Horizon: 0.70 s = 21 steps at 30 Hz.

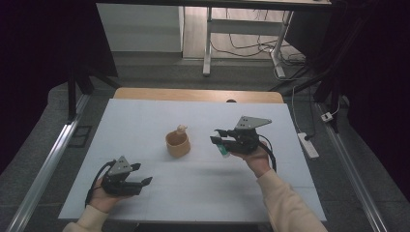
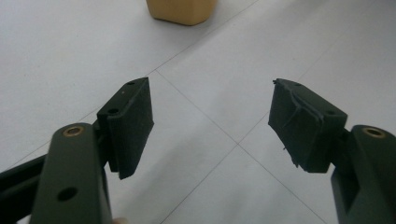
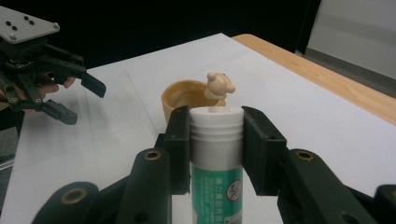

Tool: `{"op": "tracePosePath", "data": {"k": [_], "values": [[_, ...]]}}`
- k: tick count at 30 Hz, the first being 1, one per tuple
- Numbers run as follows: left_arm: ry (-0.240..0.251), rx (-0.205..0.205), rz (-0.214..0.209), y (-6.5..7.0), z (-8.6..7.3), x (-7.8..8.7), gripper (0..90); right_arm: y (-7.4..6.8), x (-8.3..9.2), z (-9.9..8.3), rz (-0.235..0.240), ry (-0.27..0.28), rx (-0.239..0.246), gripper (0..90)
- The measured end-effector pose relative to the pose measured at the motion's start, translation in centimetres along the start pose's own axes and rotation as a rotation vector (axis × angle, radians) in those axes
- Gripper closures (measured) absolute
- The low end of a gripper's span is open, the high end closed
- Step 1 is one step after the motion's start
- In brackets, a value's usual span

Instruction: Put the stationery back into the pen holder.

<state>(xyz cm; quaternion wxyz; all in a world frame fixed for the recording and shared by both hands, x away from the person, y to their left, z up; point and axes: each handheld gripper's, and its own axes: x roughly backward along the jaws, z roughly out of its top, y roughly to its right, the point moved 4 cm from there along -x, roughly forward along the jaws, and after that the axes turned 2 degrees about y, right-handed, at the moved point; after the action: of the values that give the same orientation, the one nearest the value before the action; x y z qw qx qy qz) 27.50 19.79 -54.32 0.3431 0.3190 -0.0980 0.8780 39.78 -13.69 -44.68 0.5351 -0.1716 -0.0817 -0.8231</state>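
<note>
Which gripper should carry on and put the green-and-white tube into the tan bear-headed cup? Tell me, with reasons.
Right. The right gripper is shut on the green-and-white tube, near the tan bear-headed cup. The left gripper is open, holding nothing, farther off.

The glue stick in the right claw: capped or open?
Capped, it seems: the glue stick ends in a ridged white cap with a flat closed top, clamped between the right claw pads, no glue showing.
</note>
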Motion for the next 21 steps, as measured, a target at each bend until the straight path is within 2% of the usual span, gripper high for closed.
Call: {"op": "tracePosePath", "data": {"k": [7, 9, 13, 21], "values": [[-0.001, 0.0, -0.001, 0.0, 0.0, 0.0, 30.6, -0.1, -0.2, 0.4, -0.002, 0.017, 0.003, 65.3], [0.006, 0.01, -0.013, 0.0, 0.0, 0.0, 30.6, -0.2, -0.3, 0.5, -0.001, 0.024, 0.005, 65.2], [0.005, 0.007, -0.008, 0.0, 0.0, 0.1, 30.6, -0.4, -0.5, 0.8, 0.002, 0.033, 0.022, 65.3], [0.009, 0.009, -0.006, 0.0, 0.0, 0.1, 30.6, -0.6, -1.6, 1.9, -0.001, 0.056, 0.034, 65.2]]}}
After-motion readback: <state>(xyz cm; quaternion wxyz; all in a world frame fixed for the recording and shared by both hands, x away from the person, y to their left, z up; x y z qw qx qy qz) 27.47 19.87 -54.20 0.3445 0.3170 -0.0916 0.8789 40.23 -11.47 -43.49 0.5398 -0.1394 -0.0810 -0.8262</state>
